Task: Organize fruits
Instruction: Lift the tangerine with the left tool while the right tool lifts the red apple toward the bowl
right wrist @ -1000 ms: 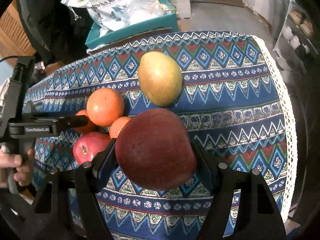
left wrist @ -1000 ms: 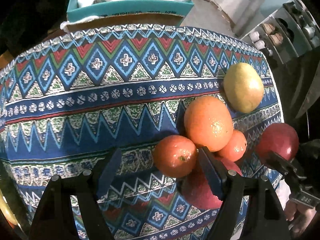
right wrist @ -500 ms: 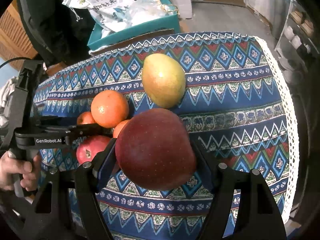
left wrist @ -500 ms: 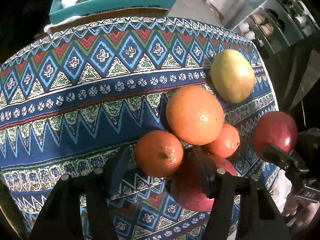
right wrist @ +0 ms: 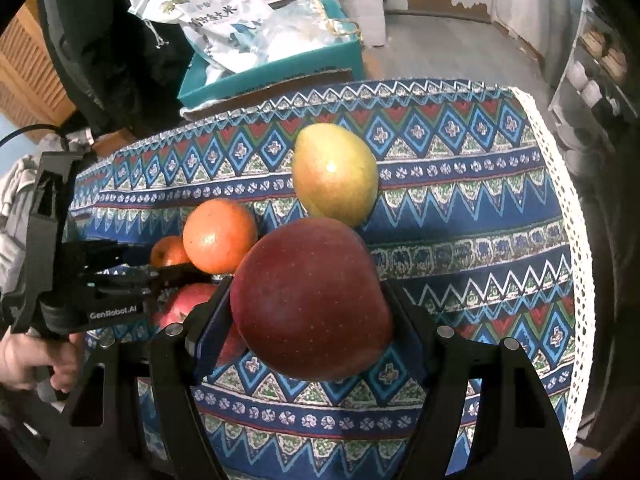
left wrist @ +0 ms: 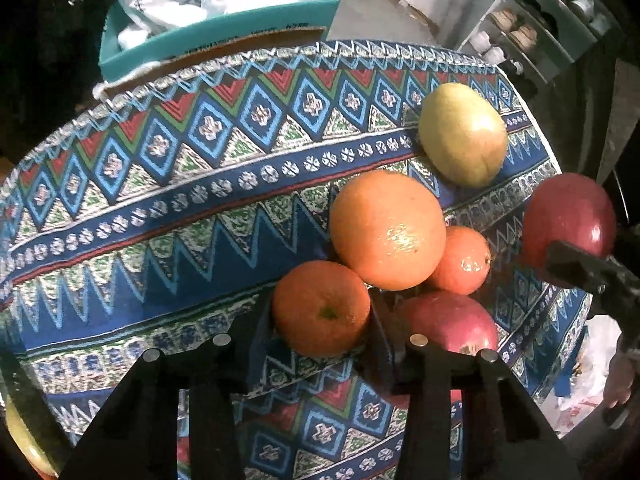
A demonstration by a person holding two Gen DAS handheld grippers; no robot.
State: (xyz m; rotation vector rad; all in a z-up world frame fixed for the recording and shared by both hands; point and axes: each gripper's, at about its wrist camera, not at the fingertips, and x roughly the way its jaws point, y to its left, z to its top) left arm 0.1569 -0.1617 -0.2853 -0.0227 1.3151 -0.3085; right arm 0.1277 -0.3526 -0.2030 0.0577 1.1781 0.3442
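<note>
Fruit is clustered on a patterned tablecloth: a large orange, a small orange, a red apple and a yellow-green mango. My left gripper points down, shut on another small orange, both pads pressing its sides. In the right wrist view my right gripper is shut on a big dark red apple, held above the cloth beside the mango. The left gripper shows there at the left, low among the oranges.
A teal box with plastic bags stands behind the table's far edge. The cloth's white lace edge marks the table's right side. Shelving stands at the far right. A hand holds the left gripper's handle.
The left jaws have closed from wide apart onto the small orange, and the left gripper has rolled a little. The right gripper and its apple have kept still.
</note>
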